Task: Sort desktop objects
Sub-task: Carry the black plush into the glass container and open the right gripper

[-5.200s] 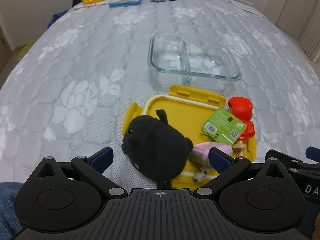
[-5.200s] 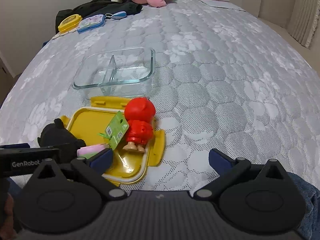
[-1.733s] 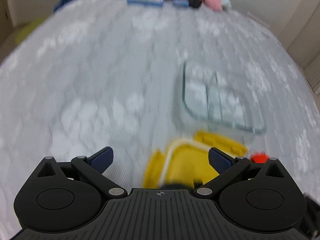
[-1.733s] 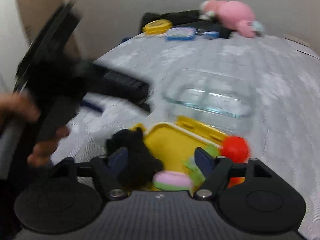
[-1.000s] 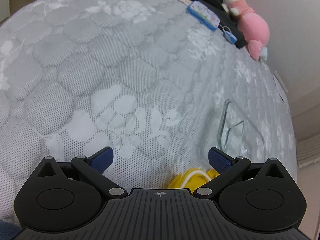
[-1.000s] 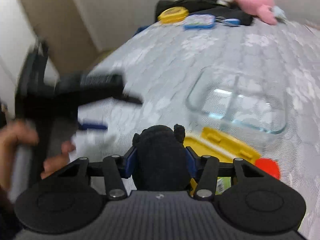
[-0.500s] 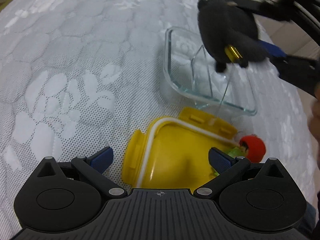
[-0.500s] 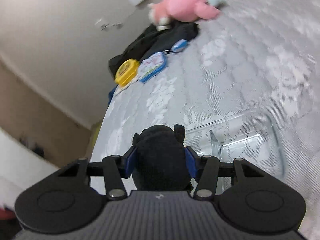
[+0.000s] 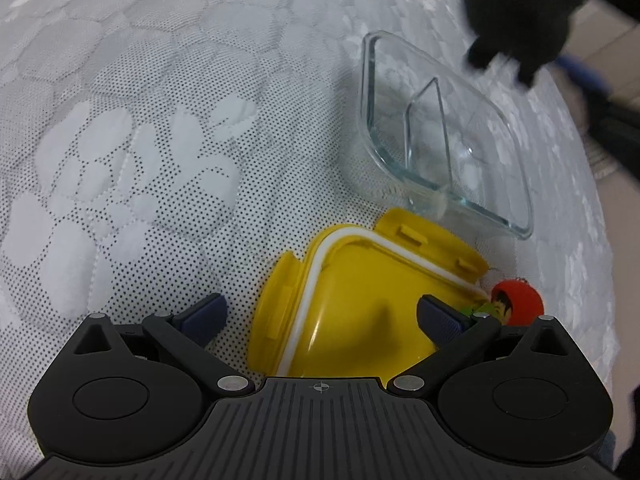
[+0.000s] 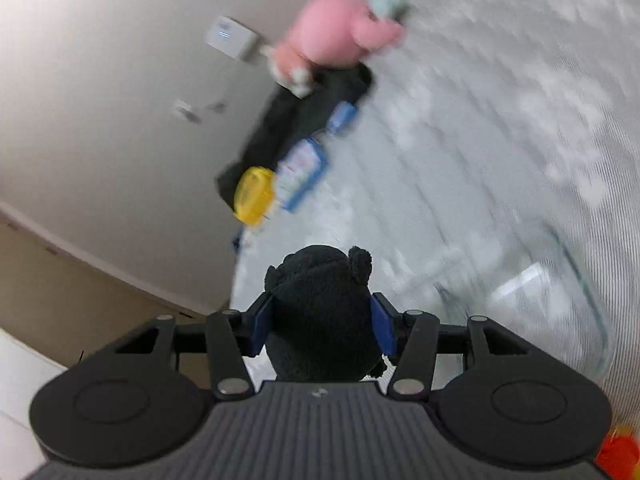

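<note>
Early in the sort, by my read; glass container (image 9: 448,136) w/ a centre divider sits on the grey quilted surface (image 9: 140,120), both compartments empty in the left wrist view; nothing dropped in yet

Right gripper (image 10: 322,330) is pinching the black plush toy (image 10: 322,320), blue pads pressed into its sides; left wrist view shows that toy (image 9: 520,16) in the air, above and just past the container's far corner, blurred, not touching the glass; so one item is lifted but not yet placed; which compartment it's headed for I can't tell

Left gripper (image 9: 320,318) has its jaws spread, nothing between them, hovering over the yellow lid (image 9: 360,300) that lies just beside the container's near edge

Left to do, as I judge it: set the plush down, then the red figure (image 9: 518,302) + green tag at the lid's right edge, both partly hidden behind the left gripper's finger; other bits may be out of view

Plush looks: round, soft, matt black fuzz, small rounded ears on top, little stubby feet below, body squashed some by the pads; no face visible in the right wrist view
</note>
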